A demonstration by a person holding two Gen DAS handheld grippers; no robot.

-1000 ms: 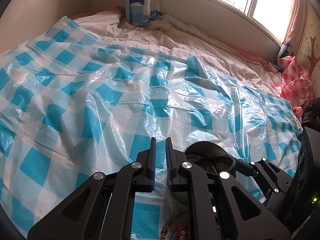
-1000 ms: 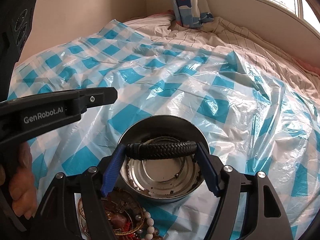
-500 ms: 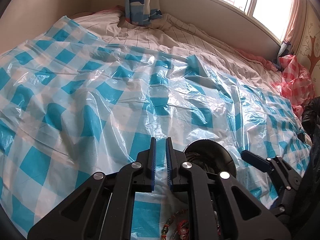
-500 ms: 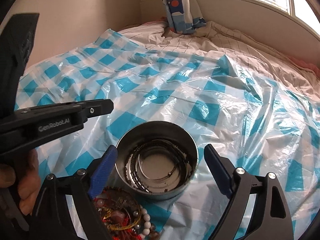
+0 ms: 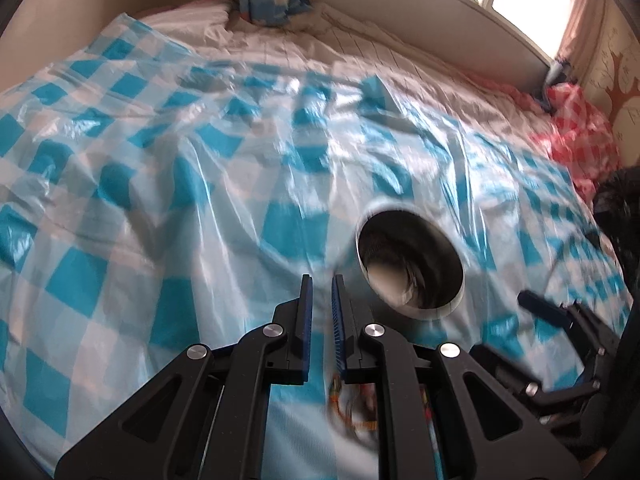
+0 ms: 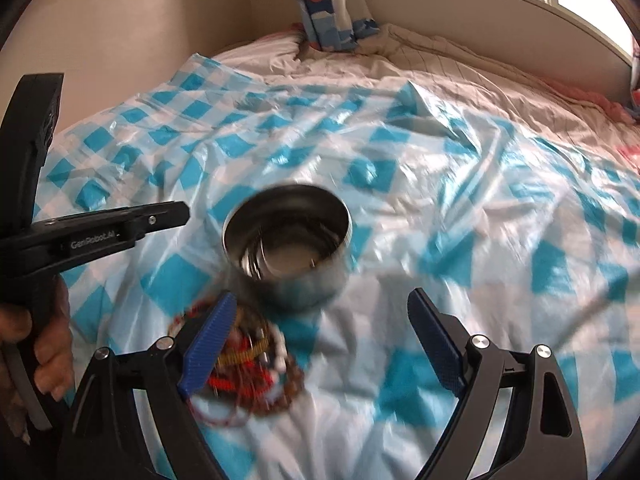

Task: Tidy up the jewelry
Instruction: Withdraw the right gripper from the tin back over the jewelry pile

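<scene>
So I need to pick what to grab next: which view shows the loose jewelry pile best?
The right wrist view: the jewelry pile lies mostly exposed beside the metal tin, though blurred. The left wrist view catches only a blurred sliver between the left gripper's arms.

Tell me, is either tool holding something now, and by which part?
Nothing is held. The right tool is wide open and empty above the jewelry pile. The left tool is nearly closed, with nothing between its fingers.

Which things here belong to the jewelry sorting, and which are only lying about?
Job:
metal bowl, with bangles inside
jewelry pile beside it
right tongs, open

Lying about:
checked sheet
pillow
red bag
</scene>
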